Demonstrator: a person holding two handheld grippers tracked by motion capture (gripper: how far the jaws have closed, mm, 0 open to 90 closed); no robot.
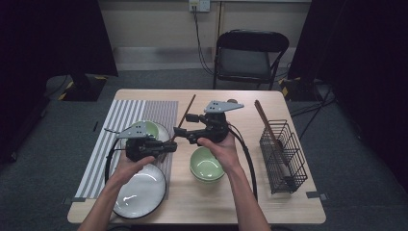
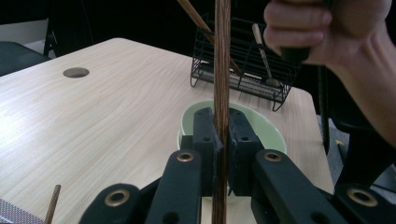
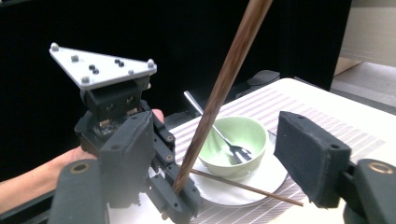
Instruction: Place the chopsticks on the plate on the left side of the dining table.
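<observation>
Nearest the lens in the left gripper view: black jaws clamped on a wooden chopstick (image 2: pixel 222 70), held upright between the pads. Behind it I read a green bowl (image 2: pixel 261 128), empty, and the wire basket (image 2: pixel 247 65) w/ a spoon and another stick inside.

Right gripper view: jaws wide, nothing gripped; the held chopstick (image 3: pixel 224 84) runs diagonally between them, lower end in the left gripper (image 3: pixel 180 196). Behind: 2nd green bowl (image 3: pixel 233 140) w/ a fork (image 3: pixel 219 133), on a white plate (image 3: pixel 266 179), loose chopstick (image 3: pixel 243 186) across the plate.

High view adds layout: left gripper (image 1: pixel 168 147) over the striped mat (image 1: pixel 115 125), right gripper (image 1: pixel 190 127) just beside it, large plate (image 1: pixel 139 192) near the table edge.

Count: 2 bowls, 2 plates, 1 basket.
</observation>
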